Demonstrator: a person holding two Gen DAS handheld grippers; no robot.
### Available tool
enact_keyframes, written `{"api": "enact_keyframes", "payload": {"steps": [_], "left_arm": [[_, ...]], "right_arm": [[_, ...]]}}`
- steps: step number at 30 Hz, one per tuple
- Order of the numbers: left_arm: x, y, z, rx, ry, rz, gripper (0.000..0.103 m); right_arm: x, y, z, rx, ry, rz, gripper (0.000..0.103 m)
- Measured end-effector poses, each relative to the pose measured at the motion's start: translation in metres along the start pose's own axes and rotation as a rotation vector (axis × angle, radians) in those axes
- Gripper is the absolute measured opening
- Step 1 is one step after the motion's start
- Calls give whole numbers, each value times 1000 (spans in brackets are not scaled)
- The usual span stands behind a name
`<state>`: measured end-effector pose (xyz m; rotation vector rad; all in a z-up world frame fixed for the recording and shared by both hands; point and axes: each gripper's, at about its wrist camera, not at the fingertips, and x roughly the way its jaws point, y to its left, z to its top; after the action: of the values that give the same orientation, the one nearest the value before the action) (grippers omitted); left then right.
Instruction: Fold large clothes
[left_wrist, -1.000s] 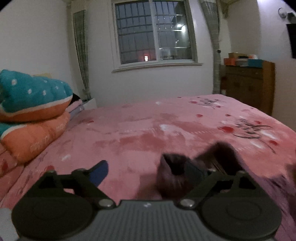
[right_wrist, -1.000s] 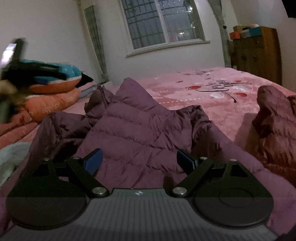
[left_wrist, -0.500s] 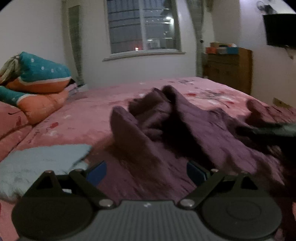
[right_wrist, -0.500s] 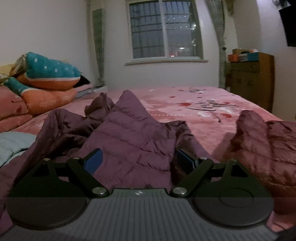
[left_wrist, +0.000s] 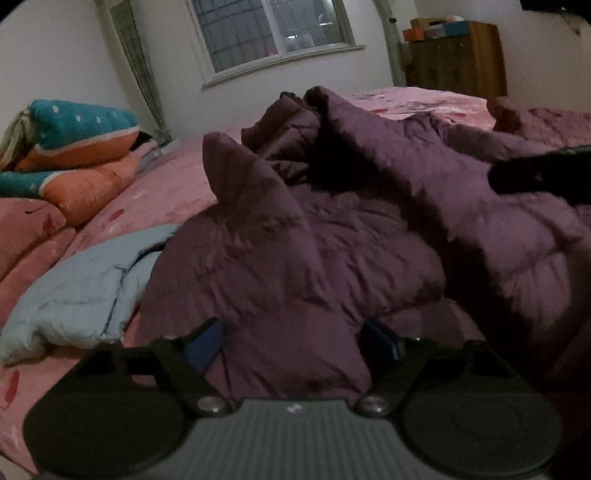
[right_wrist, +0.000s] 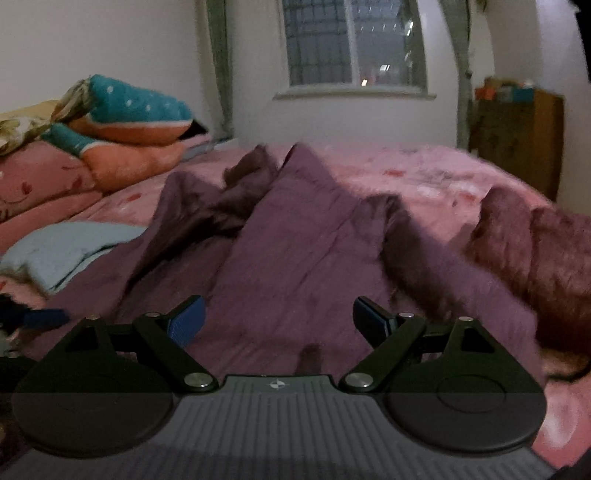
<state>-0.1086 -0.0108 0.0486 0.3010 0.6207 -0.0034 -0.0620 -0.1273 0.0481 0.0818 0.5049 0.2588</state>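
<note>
A large purple quilted jacket lies crumpled on the pink bed. My left gripper is low at the jacket's near edge, and its jaws are closing with a raised fold of the purple fabric between them. The pads do not visibly press on it. My right gripper hovers open over the jacket, nothing pinched. In the left wrist view the right gripper shows as a dark blur at the right. A blue pad of the left gripper appears at the lower left of the right wrist view.
A light blue garment lies left of the jacket. A reddish-brown furry piece lies to its right. Stacked pillows and quilts sit at the left. A wooden dresser stands by the far wall under the window side.
The left gripper dropped from over the bare bedspread to the jacket's near edge, and its jaws have narrowed around a fold. The right gripper shifted sideways over the jacket, still open.
</note>
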Motion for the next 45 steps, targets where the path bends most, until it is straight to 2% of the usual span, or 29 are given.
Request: {"api": "enact_keyframes", "payload": {"steps": [2, 4, 5, 10, 13, 15, 16, 17, 20, 23, 28, 36, 40, 45], "left_arm": [[1, 1, -2, 1, -5, 9, 76], [1, 4, -4, -8, -12, 19, 64], [0, 5, -6, -18, -16, 20, 61], [-5, 17, -9, -65, -30, -1, 39], [-9, 26, -10, -102, -44, -27, 26], [-10, 34, -10, -136, -53, -46, 21], [-10, 40, -10, -164, -56, -59, 18], [-9, 46, -11, -194, -57, -70, 16], [-6, 67, -10, -314, -67, -101, 13], [-3, 90, -9, -428, -100, -113, 11], [6, 125, 2, -584, -190, -101, 11], [37, 164, 40, -670, -332, 9, 11], [54, 191, 49, -760, -366, 54, 11], [69, 231, 50, -871, -384, 125, 11]], "right_arm": [[-1, 8, -5, -13, 30, 17, 103], [-3, 18, -9, -48, 42, 24, 103], [-2, 23, -10, -67, 51, 18, 103], [19, 41, -25, -177, 139, -36, 103], [31, 47, -33, -295, 162, -113, 103], [32, 40, -34, -311, 161, -128, 90], [33, 38, -33, -316, 159, -141, 76], [32, 36, -32, -324, 154, -155, 60], [30, 22, -21, -267, 146, -165, 37], [25, 1, -3, -192, 107, -189, 28], [10, -31, 33, -115, -7, -243, 24], [10, -107, 106, 64, -105, -319, 24], [16, -163, 148, 149, -153, -421, 23], [29, -247, 186, 230, -171, -615, 23]]}}
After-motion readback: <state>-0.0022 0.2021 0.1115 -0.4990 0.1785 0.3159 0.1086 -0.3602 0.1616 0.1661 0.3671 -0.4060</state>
